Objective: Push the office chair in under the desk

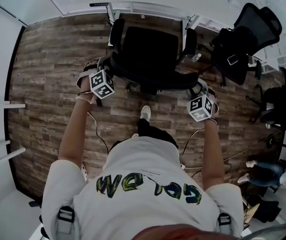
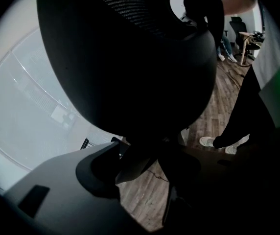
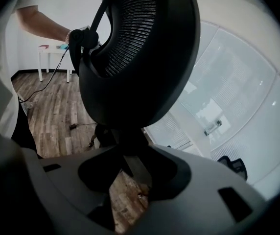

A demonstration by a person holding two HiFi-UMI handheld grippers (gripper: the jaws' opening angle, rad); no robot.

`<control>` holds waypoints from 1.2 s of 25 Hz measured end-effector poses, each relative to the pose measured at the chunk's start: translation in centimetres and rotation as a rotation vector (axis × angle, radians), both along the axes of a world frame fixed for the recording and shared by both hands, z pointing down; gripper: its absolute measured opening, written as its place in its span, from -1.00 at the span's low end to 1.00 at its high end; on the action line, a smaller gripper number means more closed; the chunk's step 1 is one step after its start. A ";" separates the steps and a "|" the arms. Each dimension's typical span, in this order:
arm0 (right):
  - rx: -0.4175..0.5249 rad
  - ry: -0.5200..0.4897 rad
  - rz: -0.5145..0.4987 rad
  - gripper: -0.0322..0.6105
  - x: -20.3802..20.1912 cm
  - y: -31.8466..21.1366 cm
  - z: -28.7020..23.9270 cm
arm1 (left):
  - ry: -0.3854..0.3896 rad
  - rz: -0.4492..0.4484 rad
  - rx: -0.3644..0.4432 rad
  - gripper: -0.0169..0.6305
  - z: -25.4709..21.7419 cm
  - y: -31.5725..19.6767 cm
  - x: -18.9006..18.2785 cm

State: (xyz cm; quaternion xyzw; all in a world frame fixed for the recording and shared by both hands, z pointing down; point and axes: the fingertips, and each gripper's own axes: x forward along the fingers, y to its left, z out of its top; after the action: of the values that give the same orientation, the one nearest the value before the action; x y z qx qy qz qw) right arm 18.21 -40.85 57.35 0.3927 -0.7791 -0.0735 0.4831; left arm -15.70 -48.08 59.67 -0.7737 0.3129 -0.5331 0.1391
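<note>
Firmly, left claw (image 2: 142, 168) and right claw (image 3: 130, 173) each pinch the backrest of the black office chair (image 1: 150, 51), which stands upper centre in the head view, just before the white surface (image 1: 148, 6) at the top edge.

Left gripper (image 1: 103, 77) and right gripper (image 1: 202, 97) hold the office chair (image 1: 150, 54) (desk (image 1: 153, 9) ahead).

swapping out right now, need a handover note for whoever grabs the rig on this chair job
Right gripper: shut on the backrest edge of the office chair.
Left gripper: backrest edge between its jaws; grip too dark to confirm.
Chair faces the desk; the seat looks short of it.
Done: both grippers set at the backrest.
Left: push it in under the desk.
</note>
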 end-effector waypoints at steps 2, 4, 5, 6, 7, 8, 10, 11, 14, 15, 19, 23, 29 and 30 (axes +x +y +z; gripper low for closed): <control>-0.001 -0.005 0.001 -0.40 0.1 -1.7 0.0 | -0.006 -0.003 0.000 -0.18 0.1 -1.8 0.1; 0.001 -0.010 -0.004 -0.40 0.2 -3.3 0.0 | -0.013 -0.009 -0.003 -0.18 0.1 -3.5 0.1; 0.002 -0.013 -0.007 -0.40 0.2 -4.1 0.0 | -0.016 -0.013 -0.004 -0.18 0.1 -4.3 0.1; 0.002 -0.015 -0.010 -0.40 0.3 -5.0 0.0 | -0.019 -0.018 -0.006 -0.17 0.1 -5.1 0.1; 0.003 -0.017 -0.013 -0.40 0.4 -5.8 0.0 | -0.021 -0.023 -0.006 -0.17 0.1 -6.0 0.2; 0.003 -0.019 -0.015 -0.40 0.5 -6.7 0.0 | -0.023 -0.028 -0.006 -0.17 0.1 -6.8 0.3; 0.003 -0.024 -0.018 -0.40 0.8 -8.3 -0.1 | -0.025 -0.033 -0.008 -0.17 0.1 -8.4 0.6; 0.003 -0.025 -0.019 -0.40 1.0 -9.1 -0.1 | -0.026 -0.034 -0.008 -0.17 0.0 -9.2 0.7; 0.009 -0.027 -0.022 -0.40 1.2 -11.5 -0.1 | -0.027 -0.039 -0.007 -0.17 0.0 -11.6 0.9; 0.010 -0.026 -0.021 -0.40 1.3 -12.2 -0.1 | -0.028 -0.041 -0.008 -0.17 -0.1 -12.3 1.0; 0.014 -0.029 -0.021 -0.40 1.7 -14.9 -0.2 | -0.026 -0.044 -0.007 -0.17 -0.2 -14.9 1.4; 0.021 -0.028 -0.021 -0.39 2.0 -17.8 -0.3 | -0.023 -0.045 0.001 -0.16 -0.3 -17.7 1.8; 0.016 -0.030 -0.016 -0.39 2.6 -22.1 -0.3 | -0.014 -0.047 0.003 -0.16 -0.4 -21.9 2.4; 0.013 -0.029 -0.017 -0.39 2.7 -22.8 -0.3 | -0.014 -0.046 0.001 -0.16 -0.4 -22.6 2.5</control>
State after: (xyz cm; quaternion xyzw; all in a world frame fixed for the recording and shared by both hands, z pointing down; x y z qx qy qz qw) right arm 20.90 -63.66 57.03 0.3903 -0.7888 -0.0768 0.4686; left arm -13.22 -70.70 59.26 -0.7624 0.3298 -0.5415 0.1295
